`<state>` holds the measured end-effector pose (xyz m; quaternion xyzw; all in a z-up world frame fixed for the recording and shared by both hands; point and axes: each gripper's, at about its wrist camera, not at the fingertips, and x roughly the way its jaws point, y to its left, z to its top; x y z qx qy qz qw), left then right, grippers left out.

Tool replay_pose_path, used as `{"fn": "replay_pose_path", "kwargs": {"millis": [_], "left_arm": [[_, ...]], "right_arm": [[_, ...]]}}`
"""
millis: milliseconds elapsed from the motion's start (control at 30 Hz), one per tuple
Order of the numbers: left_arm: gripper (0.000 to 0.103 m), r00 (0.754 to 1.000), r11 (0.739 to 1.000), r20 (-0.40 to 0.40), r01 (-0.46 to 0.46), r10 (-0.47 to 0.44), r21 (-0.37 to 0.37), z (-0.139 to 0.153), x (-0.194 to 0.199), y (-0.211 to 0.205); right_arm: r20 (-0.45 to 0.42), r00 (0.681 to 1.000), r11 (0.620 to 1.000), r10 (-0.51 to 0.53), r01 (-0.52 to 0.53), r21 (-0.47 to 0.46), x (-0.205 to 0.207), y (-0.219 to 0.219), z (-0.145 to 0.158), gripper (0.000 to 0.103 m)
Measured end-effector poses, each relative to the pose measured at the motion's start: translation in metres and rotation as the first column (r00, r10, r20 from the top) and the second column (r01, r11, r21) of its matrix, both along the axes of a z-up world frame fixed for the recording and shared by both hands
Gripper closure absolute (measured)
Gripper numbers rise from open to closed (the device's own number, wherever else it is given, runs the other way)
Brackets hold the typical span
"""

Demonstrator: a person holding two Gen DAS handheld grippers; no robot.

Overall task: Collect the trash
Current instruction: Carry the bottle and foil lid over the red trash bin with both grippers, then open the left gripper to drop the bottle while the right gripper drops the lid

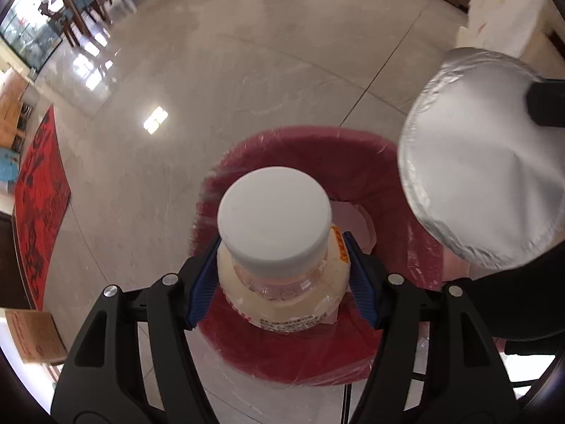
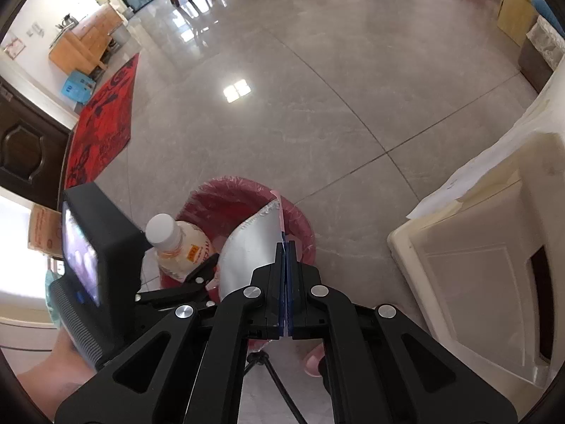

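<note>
My left gripper [image 1: 280, 265] is shut on a plastic bottle [image 1: 282, 282] with a white cap and cream label, held over the red trash bin [image 1: 317, 148] lined with clear plastic. The bottle [image 2: 176, 243] and left gripper [image 2: 206, 266] also show in the right wrist view, over the bin [image 2: 229, 190]. My right gripper [image 2: 286, 247] is shut on a round silver foil lid [image 2: 250, 247], held on edge above the bin's right side. The lid [image 1: 476, 162] shows large in the left wrist view at right. Pale paper lies inside the bin.
Glossy grey tiled floor [image 2: 300, 88] all around. A red patterned rug [image 2: 102, 123] lies to the left. A cream plastic cabinet [image 2: 494, 265] stands close on the right. A wooden table and chairs [image 1: 88, 3] are far back. A cardboard box [image 1: 31, 335] sits at lower left.
</note>
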<state>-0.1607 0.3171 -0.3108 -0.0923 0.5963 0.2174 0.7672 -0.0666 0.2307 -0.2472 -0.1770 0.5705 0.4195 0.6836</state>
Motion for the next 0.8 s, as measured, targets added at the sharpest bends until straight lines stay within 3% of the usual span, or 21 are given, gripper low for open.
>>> {"fn": "replay_pose_path", "kwargs": {"millis": [167,367,433,633,700,733,767,800], "left_arm": [[0.04,0.999,1.0,-0.048,-0.004,0.005,0.013,-0.001,0.004,-0.005],[0.028,0.998,0.998,-0.055,0.0,0.004,0.064,0.004,-0.006,-0.014],[0.023,0.998,0.998,-0.051,-0.018,0.022,0.063,0.008,-0.011,-0.014],[0.022,0.995,0.994,-0.004,-0.096,0.096,0.053,0.028,-0.028,-0.001],[0.022,0.993,0.991,0.0,-0.118,0.118,0.061,0.03,-0.031,0.005],[0.022,0.992,0.99,0.004,-0.128,0.128,0.064,0.031,-0.032,0.011],[0.022,0.991,0.989,0.007,-0.135,0.134,0.067,0.031,-0.034,0.013],[0.022,0.99,0.988,0.01,-0.138,0.137,0.07,0.031,-0.035,0.015]], "right_arm": [[-0.01,1.0,1.0,0.014,-0.014,-0.011,-0.001,0.009,-0.006,0.102],[-0.024,0.999,0.999,0.028,-0.029,-0.027,-0.002,0.015,-0.02,0.102],[-0.039,0.999,0.999,0.031,-0.032,-0.034,-0.004,0.017,-0.024,0.102],[-0.059,0.996,0.995,0.059,-0.063,-0.076,-0.013,0.028,-0.04,0.101],[-0.077,0.995,0.993,0.069,-0.075,-0.087,-0.016,0.032,-0.045,0.096],[-0.09,0.993,0.993,0.071,-0.079,-0.088,-0.019,0.034,-0.046,0.082],[-0.093,0.993,0.993,0.074,-0.081,-0.084,-0.02,0.035,-0.046,0.056],[-0.082,0.994,0.994,0.072,-0.078,-0.072,-0.022,0.035,-0.045,0.048]]}}
